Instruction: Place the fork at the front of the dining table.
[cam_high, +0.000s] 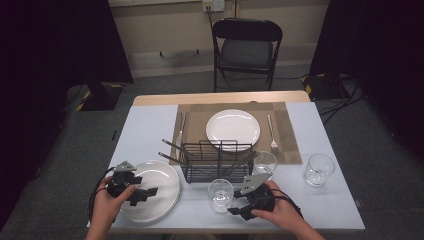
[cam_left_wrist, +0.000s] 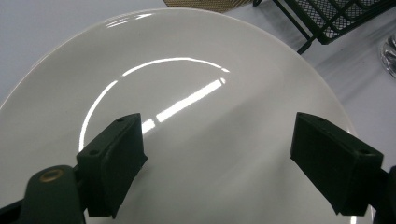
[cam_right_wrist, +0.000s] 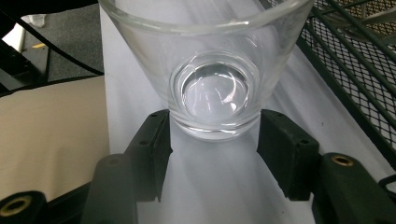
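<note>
Right tongs (cam_right_wrist: 212, 140) at the base of a glass (cam_right_wrist: 210, 70) that stands upright on the tabletop (cam_high: 150, 125), just in front of the wire rack (cam_high: 216, 161). The jaws flank the thick foot of the glass about half open; the left pad looks to touch it and a narrow gap shows at the right pad, so no firm grip can be read. The glass is rigid, smooth, likely slippery and breakable; its heavy base keeps the weight low. The walls flare upward, so a hold low on the foot, where the sides are nearly straight, seems safest.

Left tongs (cam_left_wrist: 215, 154) hover wide open over the near plate (cam_left_wrist: 196, 70), holding nothing. The plate is glazed, stiff and probably heavy for its thinness; only the rim offers a hold.

The tabletop is covered in a pale, smooth sheet, with a brown mat (cam_high: 290, 145) carrying a second plate (cam_high: 233, 127), a knife (cam_high: 180, 129) and a fork (cam_high: 272, 132). Two more glasses (cam_high: 318, 170) stand at the right. Beyond are a carpeted floor, a folding chair (cam_high: 246, 50) and dark curtains.
</note>
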